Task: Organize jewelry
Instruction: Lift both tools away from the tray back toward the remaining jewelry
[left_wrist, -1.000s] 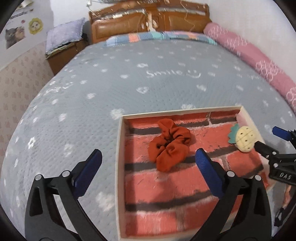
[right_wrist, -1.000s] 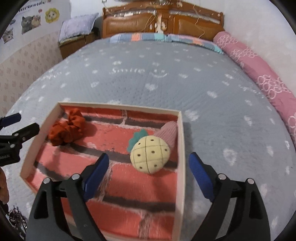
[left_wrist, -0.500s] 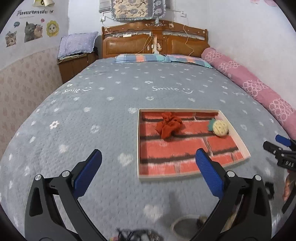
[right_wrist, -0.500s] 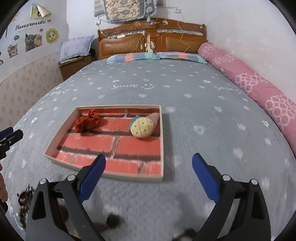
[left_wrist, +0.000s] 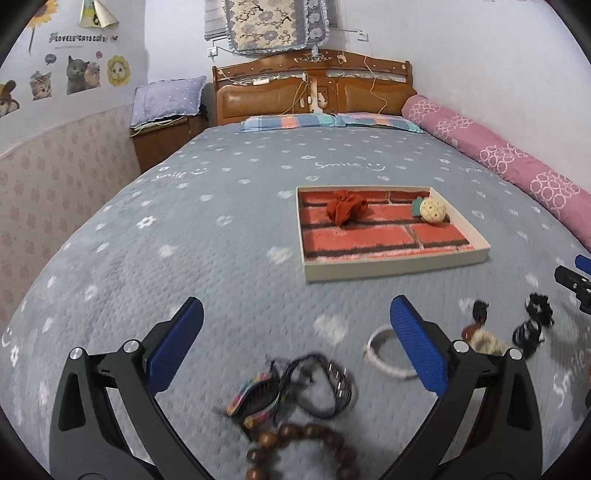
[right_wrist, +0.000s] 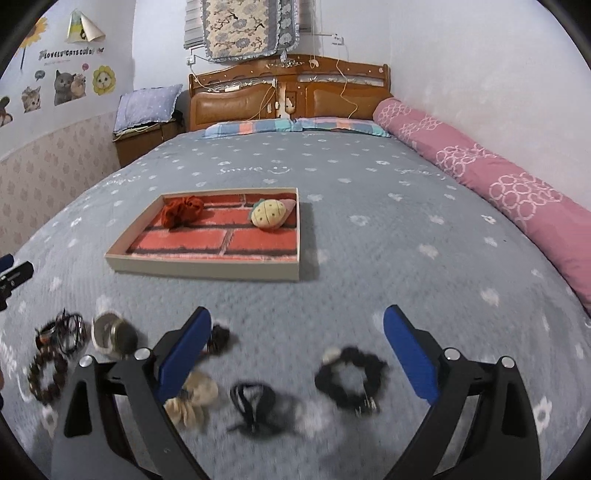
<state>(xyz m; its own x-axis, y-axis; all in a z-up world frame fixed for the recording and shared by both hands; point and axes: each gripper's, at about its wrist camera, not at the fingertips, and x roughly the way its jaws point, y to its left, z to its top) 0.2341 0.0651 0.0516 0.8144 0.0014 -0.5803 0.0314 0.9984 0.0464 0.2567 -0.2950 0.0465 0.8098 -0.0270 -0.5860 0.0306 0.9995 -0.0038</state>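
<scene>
A shallow tray (left_wrist: 391, 266) (right_wrist: 207, 269) with a red brick lining lies mid-bed, holding a rust scrunchie (left_wrist: 345, 206) (right_wrist: 181, 211) and a pineapple plush clip (left_wrist: 432, 210) (right_wrist: 269, 215). Loose jewelry lies near me: a wooden bead bracelet (left_wrist: 295, 443) (right_wrist: 46, 373), a tangle of cords and a woven band (left_wrist: 291, 384), a white bangle (left_wrist: 384, 354), a black scrunchie (right_wrist: 351, 376), a black bow (right_wrist: 255, 402) and a cream scrunchie (right_wrist: 192, 398). My left gripper (left_wrist: 295, 347) hangs open above the cords. My right gripper (right_wrist: 295, 350) is open over the black pieces.
The grey patterned bedspread (left_wrist: 221, 206) fills both views. A rolled pink quilt (right_wrist: 498, 184) lines the right side, and a wooden headboard (left_wrist: 314, 88) with pillows stands at the far end. A bedside cabinet (left_wrist: 162, 136) sits far left.
Both grippers have pulled back from the tray toward the near end of the bed. The loose jewelry has come into view beneath them. Both stay open and empty.
</scene>
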